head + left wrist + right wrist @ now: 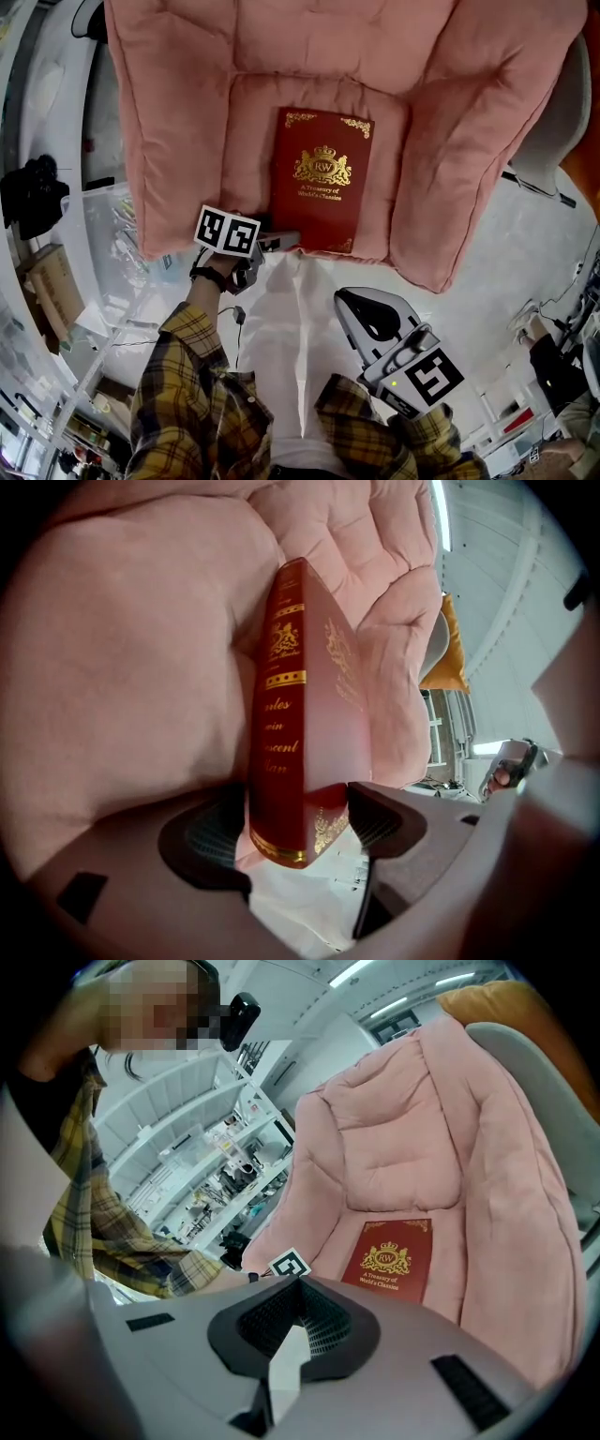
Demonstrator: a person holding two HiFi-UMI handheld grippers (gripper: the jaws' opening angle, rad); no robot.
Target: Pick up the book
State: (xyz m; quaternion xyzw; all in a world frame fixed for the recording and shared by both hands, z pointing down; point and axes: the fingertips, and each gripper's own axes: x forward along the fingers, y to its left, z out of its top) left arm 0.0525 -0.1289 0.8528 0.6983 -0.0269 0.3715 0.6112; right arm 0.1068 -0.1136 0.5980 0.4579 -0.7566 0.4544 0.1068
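A dark red book [322, 178] with gold print lies flat on the seat of a pink padded armchair [187, 112]. My left gripper [277, 242] is at the book's near left corner. In the left gripper view that corner of the book [300, 714] stands between the two wide-set pads of the left gripper [295, 832], spine towards the left pad; I see no squeeze on it. My right gripper [361, 309] hangs back over the floor, below and right of the book, shut on nothing. From the right gripper [295, 1321] the book [389, 1258] shows whole, well ahead.
The armchair's puffy arms [487, 187] rise on both sides of the seat. A white chair [553, 131] stands to the right. Shelves and boxes [56, 281] line the left side. The floor [487, 281] in front of the chair is white.
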